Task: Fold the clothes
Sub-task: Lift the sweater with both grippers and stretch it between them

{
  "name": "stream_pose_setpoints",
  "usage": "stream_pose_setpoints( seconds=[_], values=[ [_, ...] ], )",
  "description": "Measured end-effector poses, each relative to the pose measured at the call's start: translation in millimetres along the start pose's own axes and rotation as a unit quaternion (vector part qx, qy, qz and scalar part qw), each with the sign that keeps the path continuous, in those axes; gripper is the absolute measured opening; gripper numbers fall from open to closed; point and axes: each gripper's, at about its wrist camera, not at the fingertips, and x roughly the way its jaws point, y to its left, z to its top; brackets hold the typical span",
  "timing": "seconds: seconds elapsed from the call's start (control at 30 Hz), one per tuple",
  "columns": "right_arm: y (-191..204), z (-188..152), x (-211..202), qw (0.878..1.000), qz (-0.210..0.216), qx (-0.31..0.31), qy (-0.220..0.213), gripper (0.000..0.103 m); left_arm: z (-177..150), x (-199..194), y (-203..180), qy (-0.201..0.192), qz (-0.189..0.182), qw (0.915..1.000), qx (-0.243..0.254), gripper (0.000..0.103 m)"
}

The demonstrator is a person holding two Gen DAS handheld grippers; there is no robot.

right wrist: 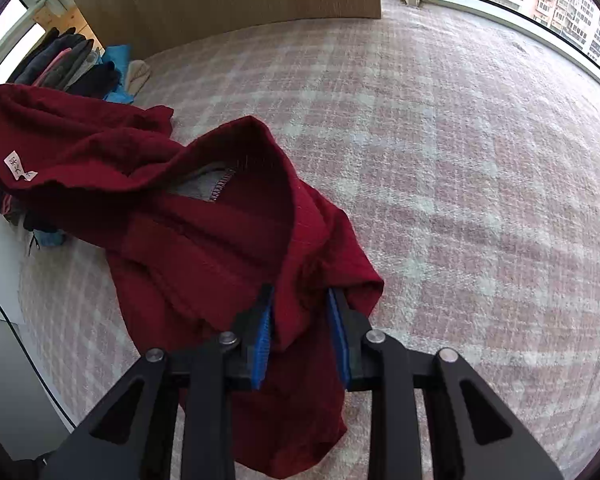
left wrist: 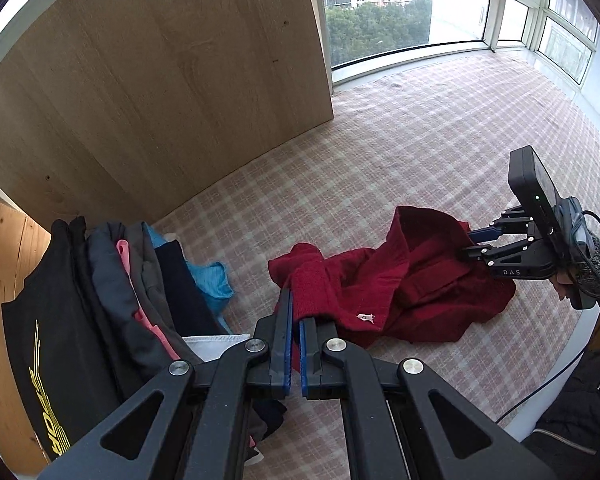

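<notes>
A dark red knitted garment [left wrist: 400,280] lies crumpled on a pink plaid surface [left wrist: 380,152], stretched between my two grippers. My left gripper [left wrist: 296,309] is shut on one end of it, the knit bunched over the fingertips. My right gripper [left wrist: 468,243] pinches the opposite end, which rises in a peak. In the right wrist view the red garment [right wrist: 204,220] fills the gap between the blue pads [right wrist: 263,332] of my right gripper [right wrist: 300,300]. A small white label [right wrist: 18,168] shows on the hem.
A pile of dark, pink and blue clothes [left wrist: 120,288] lies at the left, beside a tall wooden panel [left wrist: 160,80]. Windows [left wrist: 400,12] run along the far edge. A person's hand [left wrist: 564,280] holds the right gripper; a black cable [left wrist: 548,384] hangs near a dark jacket [left wrist: 580,420].
</notes>
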Motion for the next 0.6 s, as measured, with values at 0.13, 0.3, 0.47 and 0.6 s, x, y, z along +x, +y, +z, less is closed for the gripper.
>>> stream_pose_setpoints(
  seconds=[0.13, 0.3, 0.47, 0.6],
  values=[
    [-3.3, -1.6, -30.3, 0.999, -0.015, -0.022, -0.02, 0.005, -3.0, 1.2, 16.0, -0.002, 0.007, 0.9997, -0.022, 0.002],
    [-17.1, -4.7, -142.5, 0.99, -0.058, -0.034, -0.122, 0.004, -4.0, -29.7, 36.2, -0.036, 0.012, 0.9982, -0.046, 0.002],
    [-28.7, -31.1, -259.5, 0.971, -0.084, -0.033, -0.223, 0.004, -13.2, -74.6, 39.7, -0.084, 0.014, 0.9946, -0.059, 0.002],
    [-22.1, -65.5, -319.8, 0.96, -0.084, -0.03, -0.264, 0.004, -31.0, -114.2, 19.6, -0.122, 0.0, 0.9913, -0.048, 0.003]
  ],
)
